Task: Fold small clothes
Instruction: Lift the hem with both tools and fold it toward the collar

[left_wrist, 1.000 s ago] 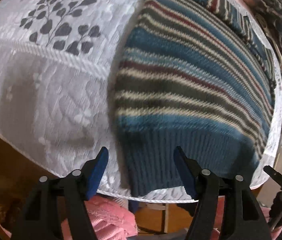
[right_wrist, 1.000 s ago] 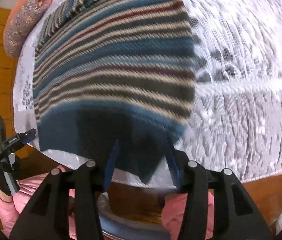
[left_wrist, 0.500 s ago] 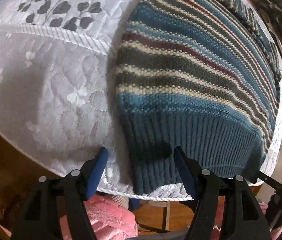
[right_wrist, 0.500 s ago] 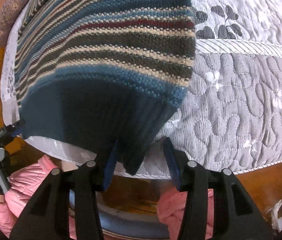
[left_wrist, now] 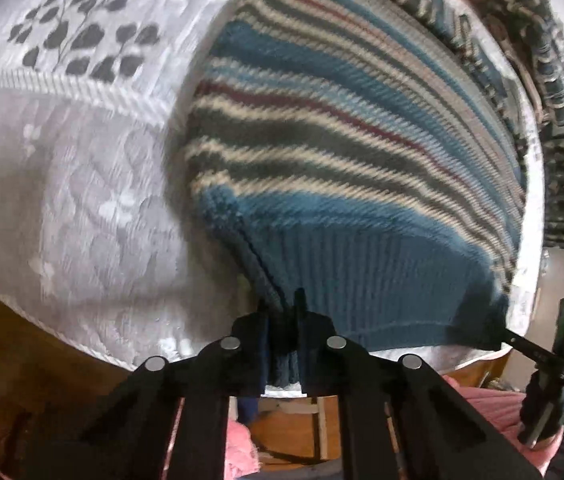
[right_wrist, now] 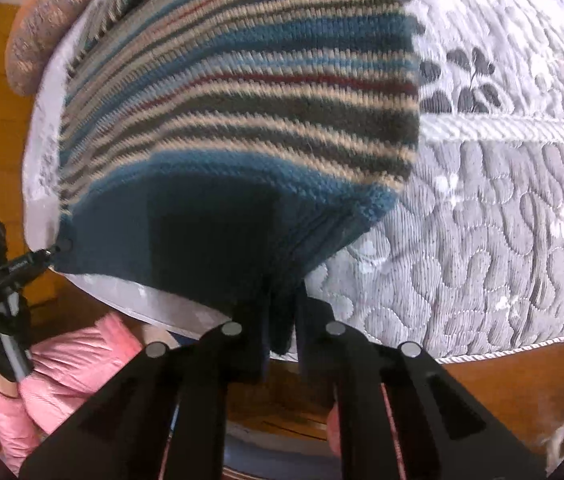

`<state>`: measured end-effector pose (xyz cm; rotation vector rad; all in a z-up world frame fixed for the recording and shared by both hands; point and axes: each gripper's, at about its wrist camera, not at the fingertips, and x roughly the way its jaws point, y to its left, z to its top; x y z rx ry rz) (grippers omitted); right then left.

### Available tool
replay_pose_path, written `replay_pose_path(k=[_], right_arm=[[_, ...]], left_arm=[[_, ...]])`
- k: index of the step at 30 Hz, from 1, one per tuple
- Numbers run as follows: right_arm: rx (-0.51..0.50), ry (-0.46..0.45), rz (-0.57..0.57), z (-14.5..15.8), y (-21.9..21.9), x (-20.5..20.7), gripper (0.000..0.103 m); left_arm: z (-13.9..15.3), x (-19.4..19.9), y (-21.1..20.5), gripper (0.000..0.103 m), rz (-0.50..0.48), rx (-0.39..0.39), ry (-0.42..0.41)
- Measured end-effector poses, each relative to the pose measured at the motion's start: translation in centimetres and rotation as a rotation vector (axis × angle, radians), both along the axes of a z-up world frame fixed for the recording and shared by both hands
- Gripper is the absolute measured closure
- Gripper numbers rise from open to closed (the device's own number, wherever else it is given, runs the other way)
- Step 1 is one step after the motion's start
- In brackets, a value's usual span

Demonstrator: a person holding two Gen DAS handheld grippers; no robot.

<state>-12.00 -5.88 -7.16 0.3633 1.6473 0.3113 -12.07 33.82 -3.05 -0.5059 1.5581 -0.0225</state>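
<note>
Both tongs, apart a moment ago, now clamp the striped sweater's (left_wrist: 342, 152) ribbed hem: my left gripper (left_wrist: 282, 320) and right gripper (right_wrist: 284, 316) each pinch a near corner, and lifting unevenly could, I judge, slip the thick knit or drag the quilted bedcover (right_wrist: 502, 240) beneath.

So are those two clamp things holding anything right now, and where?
Yes. Both are shut on the striped sweater: the left gripper and the right gripper each pinch its dark blue ribbed hem, at opposite corners.
</note>
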Motion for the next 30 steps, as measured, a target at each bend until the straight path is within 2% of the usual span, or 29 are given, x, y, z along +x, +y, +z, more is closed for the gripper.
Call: replay_pose_path(k=[9, 17, 23, 30], right_arm=[[0.155, -0.092, -0.136, 3.9, -3.6, 1.7, 0.095], [0.23, -0.136, -0.214, 6.1, -5.6, 6.6, 0.095], [0.226, -0.109, -0.251, 5.1, -5.6, 11.0, 0.095], [0.194, -0.059, -0.244, 2.3, -5.6, 14.8, 0.095]], left_arm=[[3.6, 2.6, 2.5, 0.093, 0.115, -0.128, -0.157], [5.0, 6.9, 4.3, 0.093, 0.16, -0.138, -0.252], [4.4, 10.0, 4.3, 0.093, 0.172, -0.129, -0.284], [1.8, 13.3, 3.5, 0.093, 0.135, -0.073, -0.262]])
